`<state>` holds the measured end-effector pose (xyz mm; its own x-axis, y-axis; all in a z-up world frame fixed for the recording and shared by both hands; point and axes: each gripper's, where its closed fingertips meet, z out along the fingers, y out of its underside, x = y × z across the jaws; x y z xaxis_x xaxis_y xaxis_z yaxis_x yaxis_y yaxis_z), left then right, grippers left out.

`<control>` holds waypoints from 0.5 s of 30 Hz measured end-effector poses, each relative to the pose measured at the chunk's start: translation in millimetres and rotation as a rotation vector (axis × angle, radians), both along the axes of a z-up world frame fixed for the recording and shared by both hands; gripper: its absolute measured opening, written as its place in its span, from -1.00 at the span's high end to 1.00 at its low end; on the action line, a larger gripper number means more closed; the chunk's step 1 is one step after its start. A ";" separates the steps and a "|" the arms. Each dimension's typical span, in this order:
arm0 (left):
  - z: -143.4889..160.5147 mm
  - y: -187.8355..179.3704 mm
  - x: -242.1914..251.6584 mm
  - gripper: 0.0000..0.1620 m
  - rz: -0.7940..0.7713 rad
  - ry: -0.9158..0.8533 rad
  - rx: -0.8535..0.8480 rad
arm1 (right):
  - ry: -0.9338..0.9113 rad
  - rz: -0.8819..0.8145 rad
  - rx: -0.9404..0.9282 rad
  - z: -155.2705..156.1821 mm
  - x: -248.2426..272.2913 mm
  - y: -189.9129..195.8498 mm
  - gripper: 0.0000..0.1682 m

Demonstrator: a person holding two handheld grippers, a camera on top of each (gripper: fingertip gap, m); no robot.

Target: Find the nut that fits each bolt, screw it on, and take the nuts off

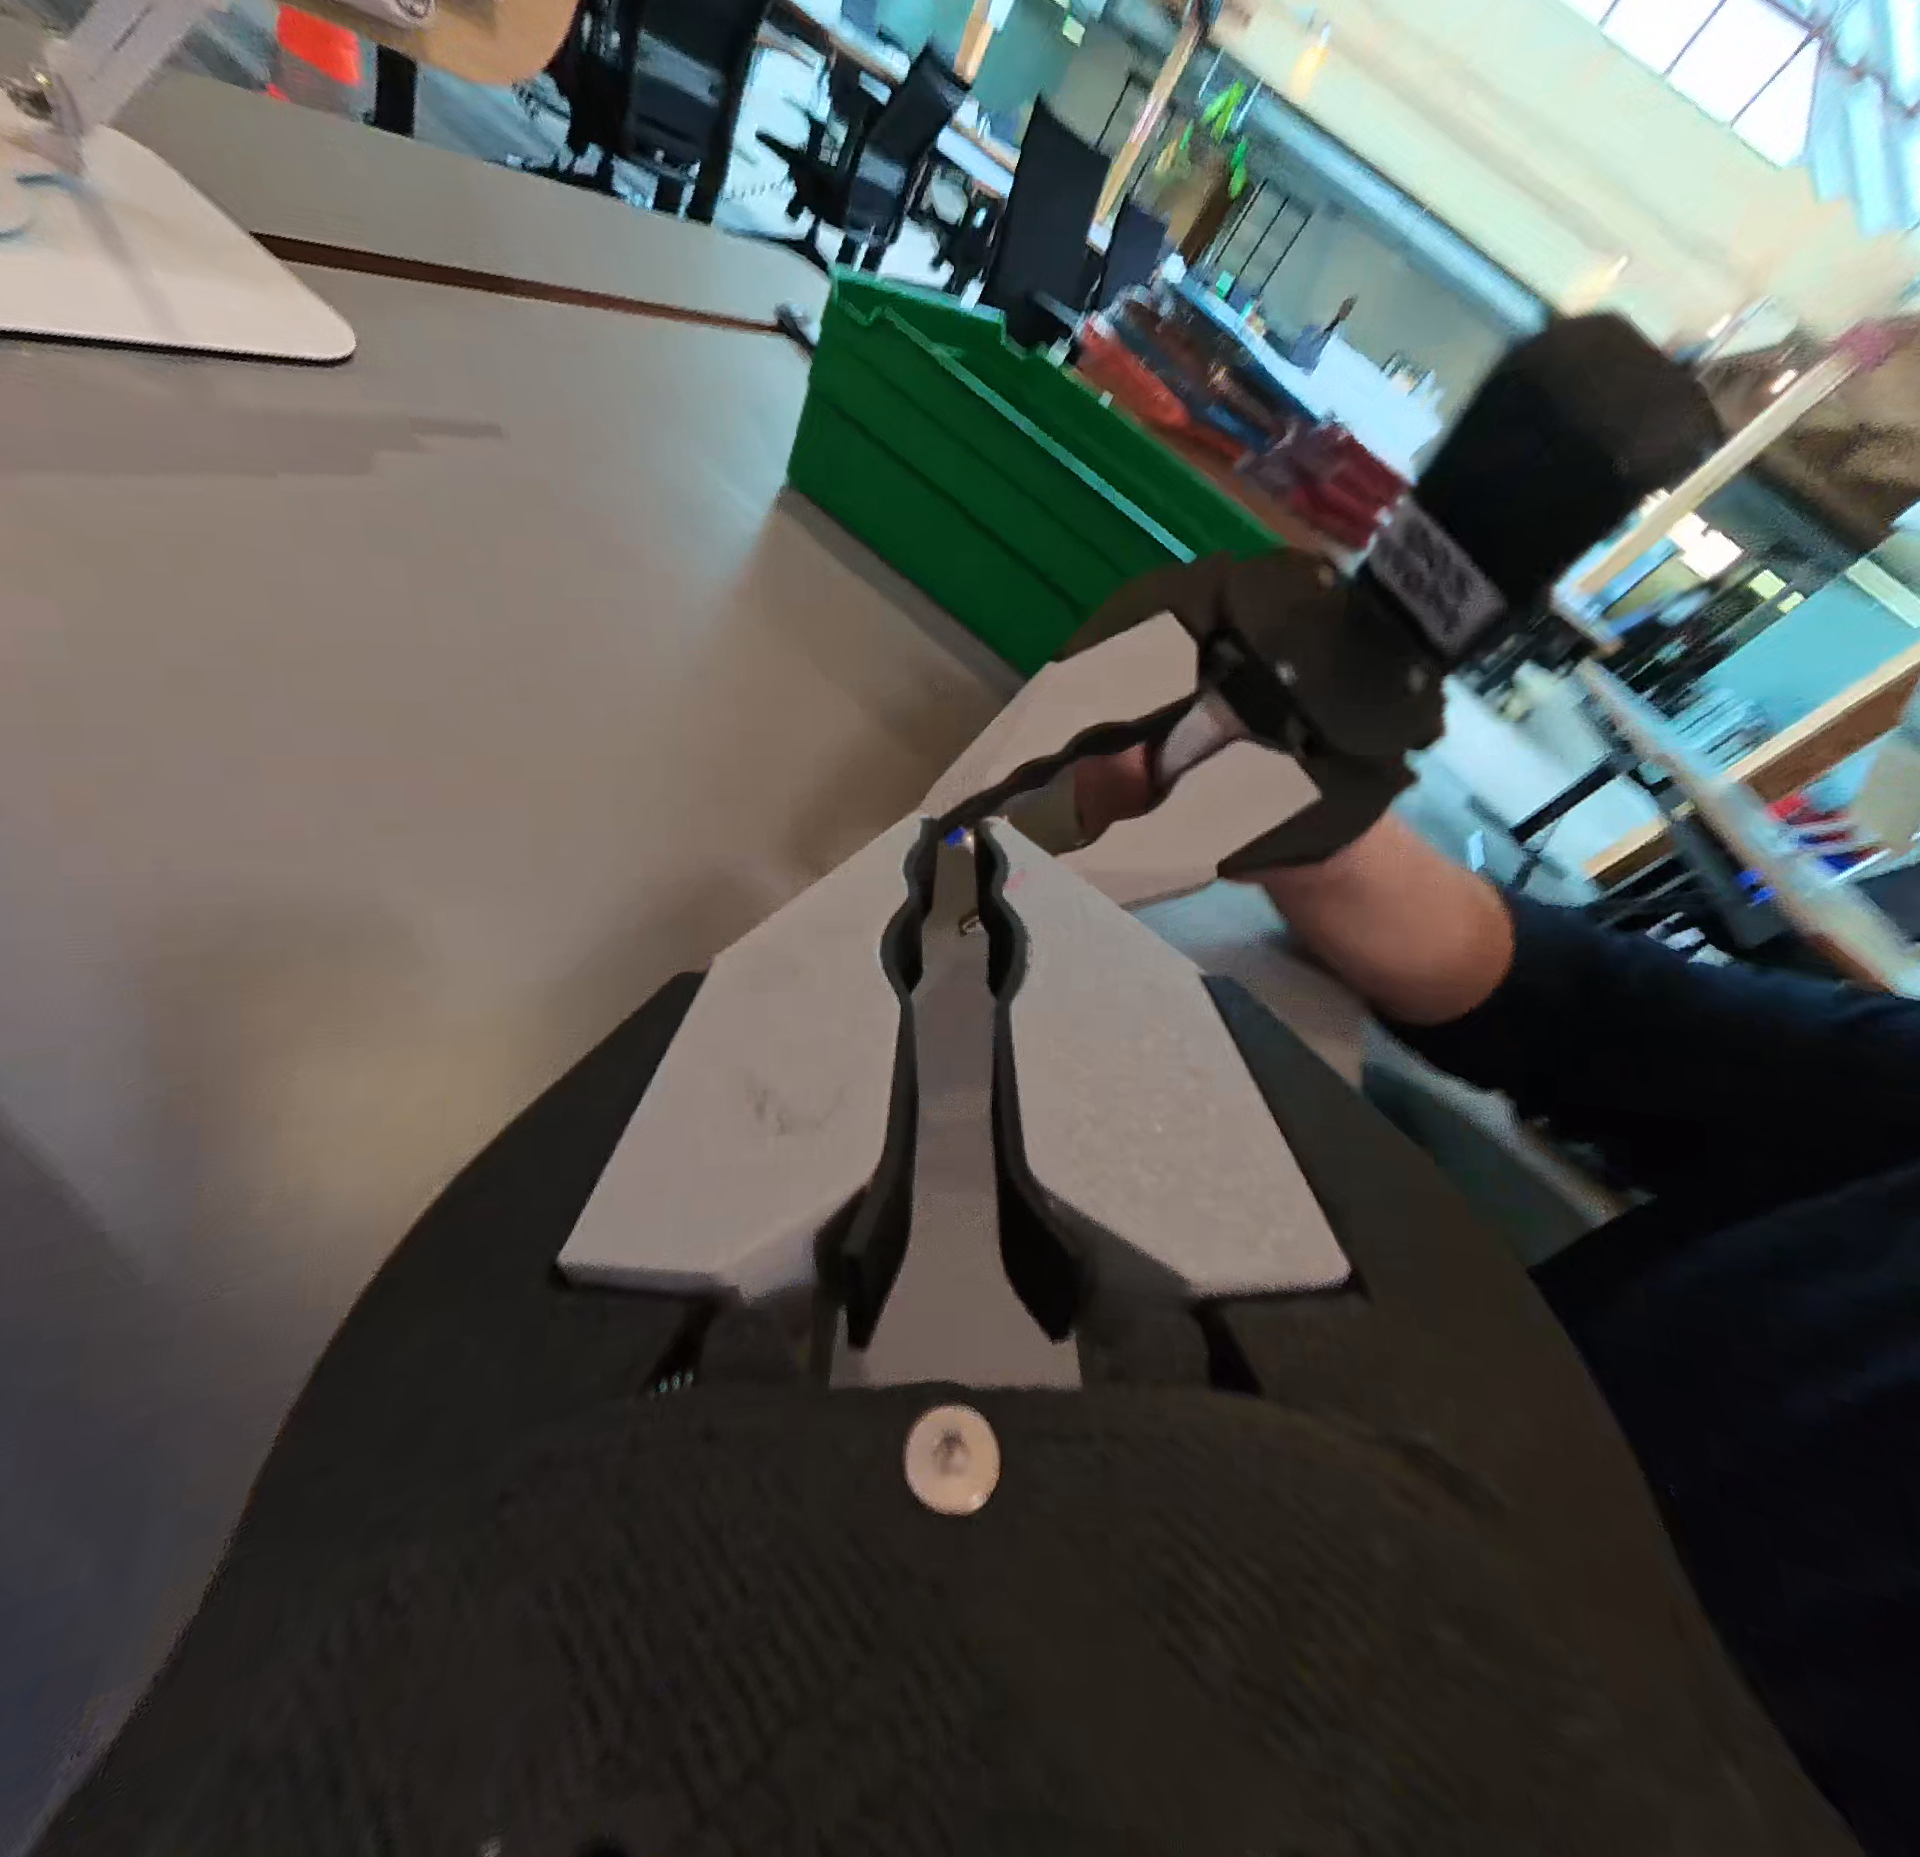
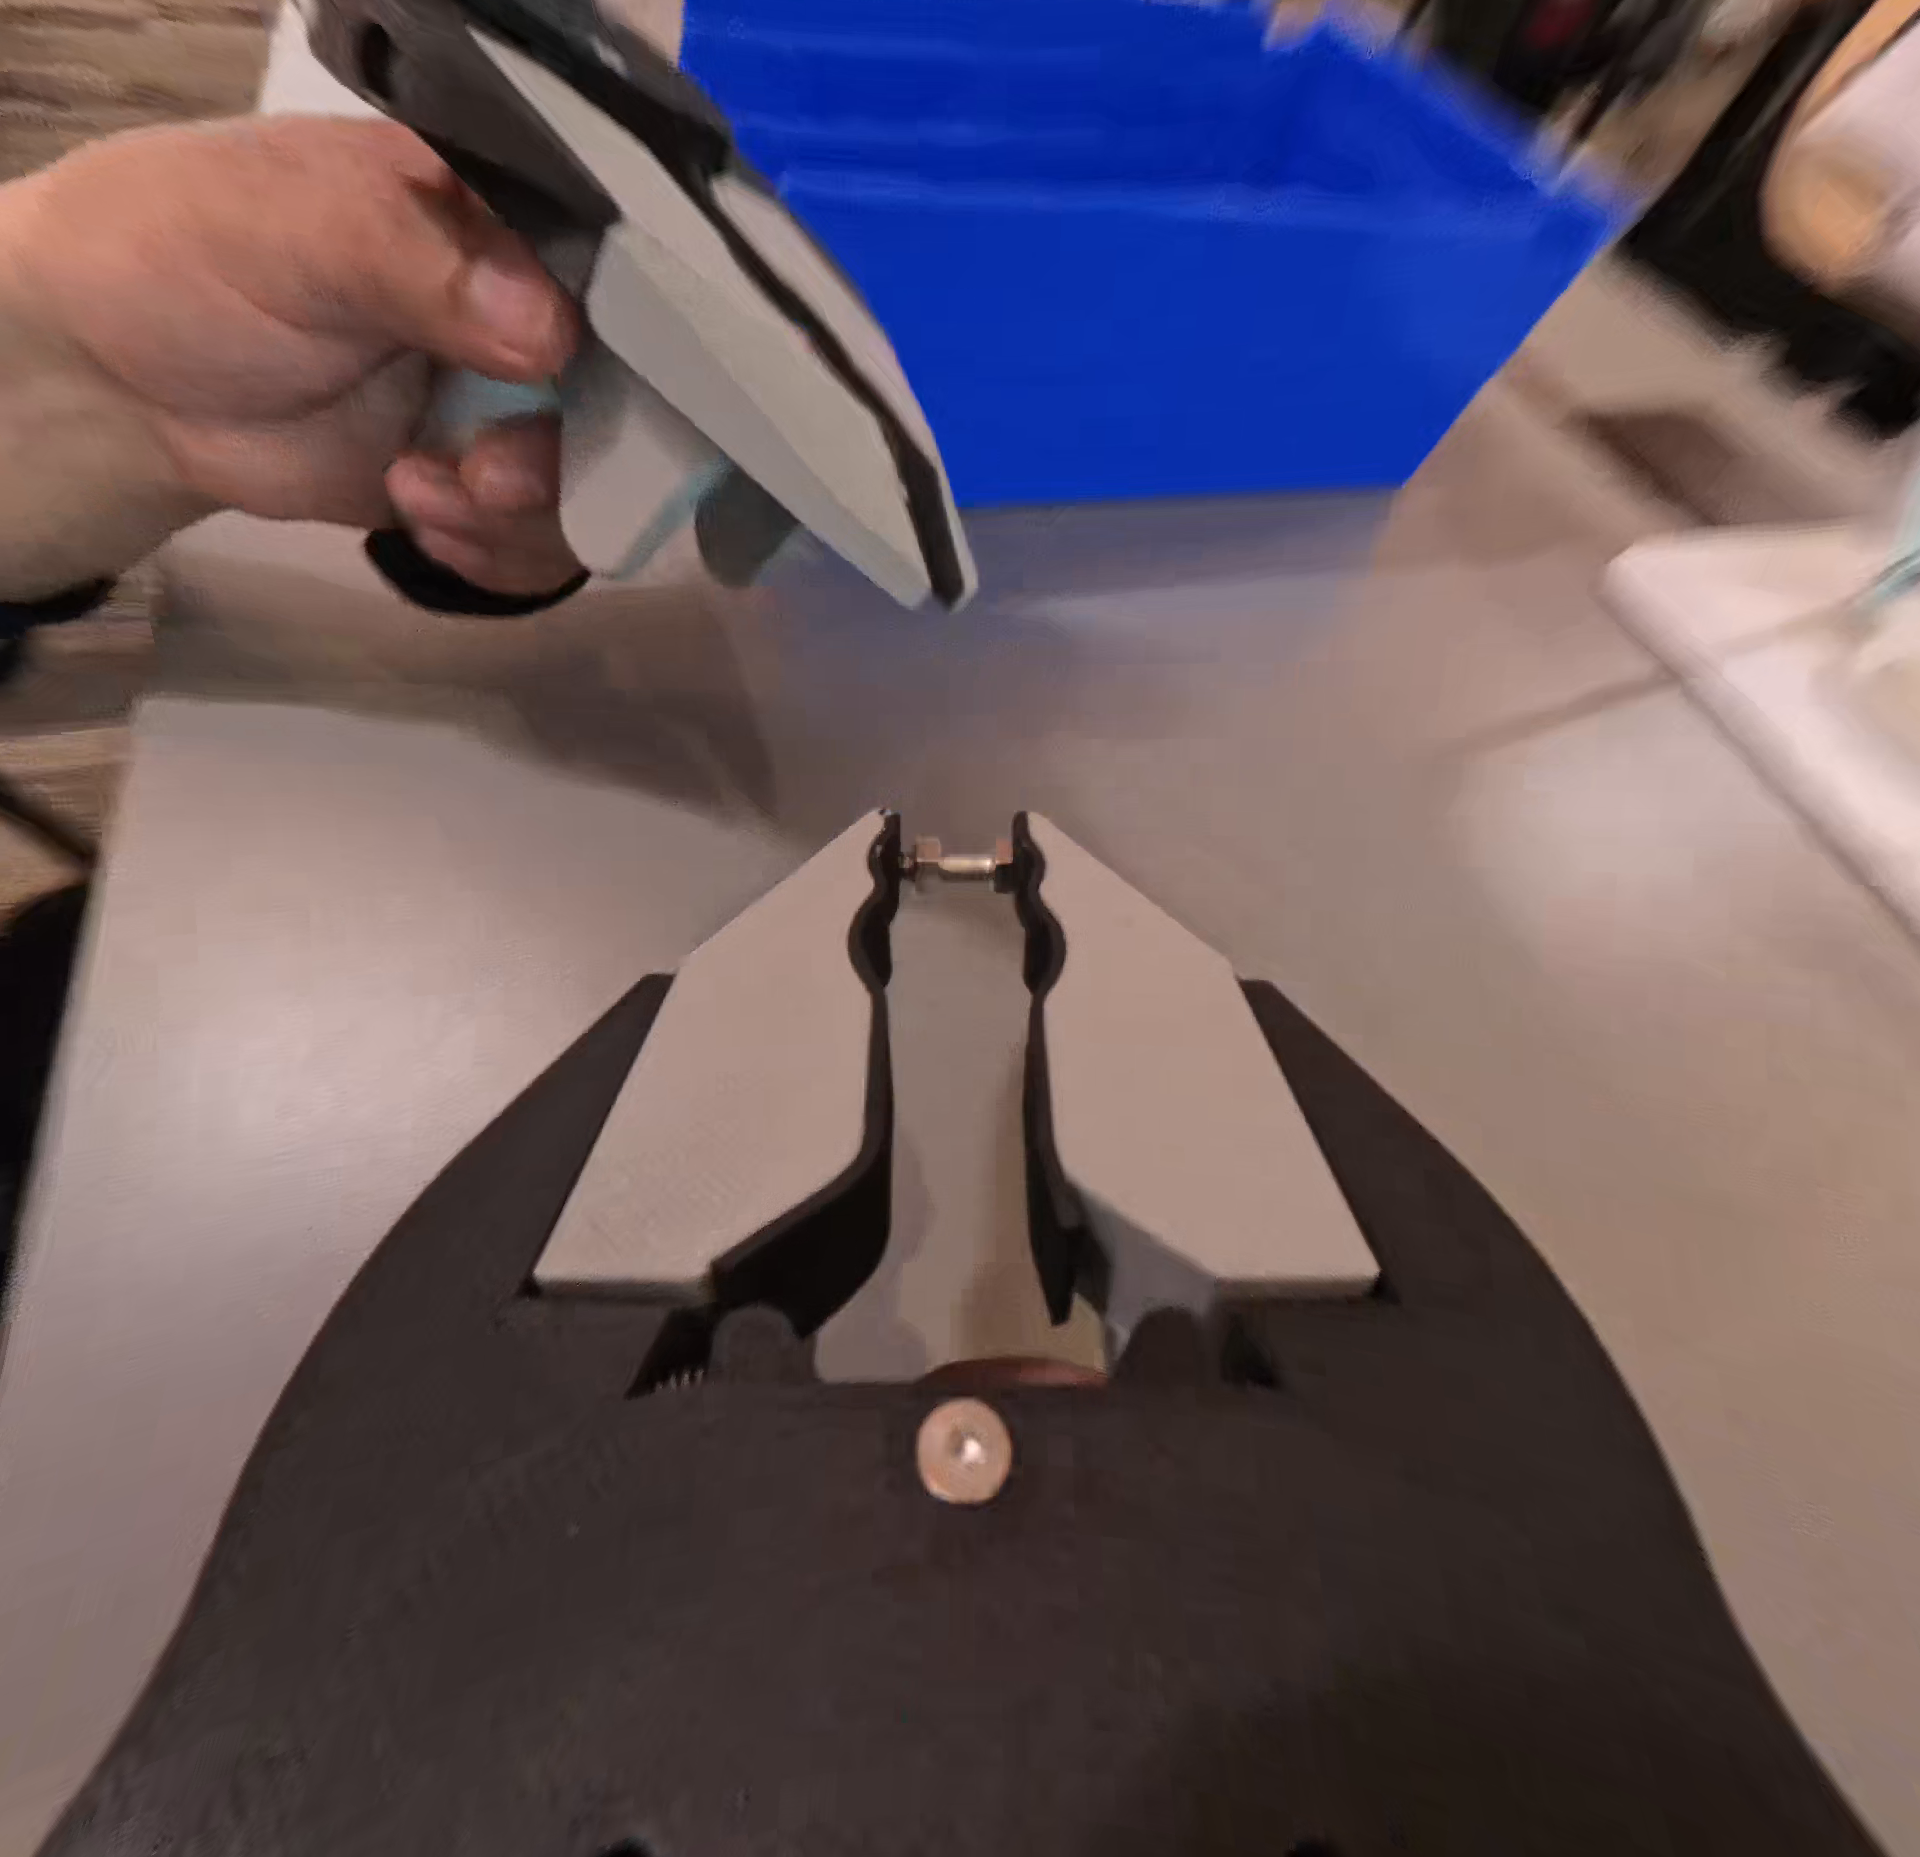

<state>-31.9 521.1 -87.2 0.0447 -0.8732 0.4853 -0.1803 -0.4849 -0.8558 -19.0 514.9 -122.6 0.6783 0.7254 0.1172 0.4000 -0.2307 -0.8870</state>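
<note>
A blue bin [image 2: 1132, 280] and a green bin [image 1: 966, 477] stand on the grey table [image 2: 1299, 768], their contents hidden. The right gripper [image 2: 956, 862] pinches a small bolt [image 2: 961, 860] endwise, long axis crosswise between its tips, nut [image 2: 923, 860] at the left end. Only the right wrist view shows this; the left gripper [image 1: 956, 851] is nearly closed, its hold unclear.

Two wrist cameras, each mounted close behind its own claw, looking forward along the fingers.

The left wrist view sits low and tilted over the tabletop [image 1: 416, 612], facing the right claw [image 1: 961, 831] and a green bin [image 1: 966, 477]. The right wrist view looks down the tabletop [image 2: 1247, 768] toward a blue bin [image 2: 1143, 301], with the left claw [image 2: 951, 592] close ahead. Both views share the tabletop and the opposite claw.
</note>
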 end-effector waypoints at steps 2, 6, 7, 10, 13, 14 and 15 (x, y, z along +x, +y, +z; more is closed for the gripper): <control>-14.1 0.1 -4.9 0.87 -0.006 0.085 0.057 | 0.062 0.019 -0.194 -20.5 -2.6 -4.6 0.78; -41.2 4.9 -9.5 0.80 -0.003 0.229 0.126 | 0.063 0.098 -0.429 -51.5 -10.8 -25.8 0.78; -44.3 7.2 -9.0 0.79 -0.001 0.246 0.142 | 0.024 0.098 -0.430 -56.7 -10.2 -27.4 0.78; -43.5 16.5 -1.9 0.79 -0.005 0.265 0.191 | 0.012 0.071 -0.397 -55.5 -11.2 -22.9 0.73; -31.3 25.7 16.4 0.79 -0.047 0.239 0.265 | 0.050 0.075 -0.387 -48.4 -10.0 -21.5 0.69; -28.3 29.9 23.5 0.78 -0.061 0.236 0.298 | 0.051 0.065 -0.371 -46.0 -6.6 -19.3 0.68; -26.2 33.3 30.8 0.77 -0.080 0.235 0.330 | 0.055 0.057 -0.357 -43.3 -2.9 -17.3 0.68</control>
